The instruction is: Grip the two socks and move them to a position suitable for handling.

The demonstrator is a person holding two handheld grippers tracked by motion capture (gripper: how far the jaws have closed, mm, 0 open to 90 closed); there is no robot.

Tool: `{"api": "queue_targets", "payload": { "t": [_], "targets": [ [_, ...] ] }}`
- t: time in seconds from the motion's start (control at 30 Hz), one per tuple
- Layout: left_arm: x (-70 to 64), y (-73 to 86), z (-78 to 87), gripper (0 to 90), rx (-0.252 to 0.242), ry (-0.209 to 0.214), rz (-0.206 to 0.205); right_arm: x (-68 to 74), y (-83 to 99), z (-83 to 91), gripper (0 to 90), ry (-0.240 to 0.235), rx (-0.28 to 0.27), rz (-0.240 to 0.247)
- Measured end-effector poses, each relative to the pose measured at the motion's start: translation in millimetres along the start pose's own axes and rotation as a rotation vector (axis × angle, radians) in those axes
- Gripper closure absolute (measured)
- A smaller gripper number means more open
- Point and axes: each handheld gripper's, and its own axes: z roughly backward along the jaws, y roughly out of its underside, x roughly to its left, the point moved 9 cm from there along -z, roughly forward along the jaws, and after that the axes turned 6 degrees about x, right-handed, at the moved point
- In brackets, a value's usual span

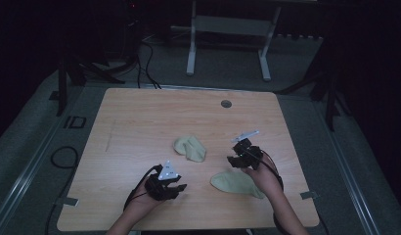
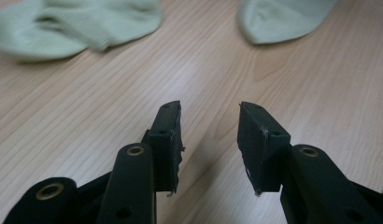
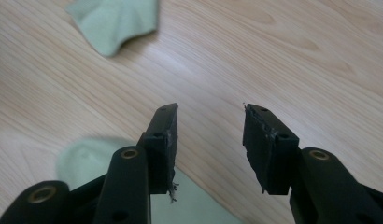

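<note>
**On table: two pale green socks, both grippers released and apart from them**

On wooden table (image 1: 140, 112), near its middle: crumpled sock (image 1: 190, 148), bunched and folded on itself. Nearer the person's edge and to the right: flat sock (image 1: 236, 183), spread out, well apart from the first.

Left gripper (image 1: 180, 187): held low over bare wood at the left front, jaws parted with nothing between them (gap plainly seen in left gripper view). Aimed rightward, toward the gap between the two socks. Ahead of the jaws in that view: crumpled sock (image 2: 73, 25) at upper left, tip of flat sock (image 2: 283, 18) at upper right. Neither touched.

Right gripper (image 1: 233, 160): held above the table just beyond the flat sock's upper edge, between the two socks, jaws likewise spread and empty. Directly under its left jaw in right gripper view: flat sock (image 3: 82, 158), blurred by closeness; contact not confirmed. Farther ahead at upper left: crumpled sock (image 3: 117, 21), well clear of the jaws.

Right hand (image 1: 263, 177) over the right end of the flat sock in high view.
</note>
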Motion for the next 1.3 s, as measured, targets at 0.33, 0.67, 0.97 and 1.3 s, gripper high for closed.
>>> {"api": "queue_targets", "payload": {
  "t": [0.33,0.67,0.97,1.3],
  "targets": [
    [5.1,16.4,18.2,59.3,-0.074,-0.012,0.057,29.3,-35.3,-8.2,49.4,-0.021,-0.018,0.052],
    [2.4,34.9,25.5,59.1,-0.090,0.009,0.081,54.8,-72.3,-23.5,47.6,-0.065,-0.018,0.111],
    [2.7,43.6,35.9,56.8,-0.119,0.016,0.090,77.1,-95.4,-53.2,45.4,-0.116,-0.026,0.126],
    [10.7,57.8,46.5,41.6,-0.145,-0.008,0.175,77.7,-110.3,-92.9,39.8,-0.048,-0.050,0.106]
  ]
}}
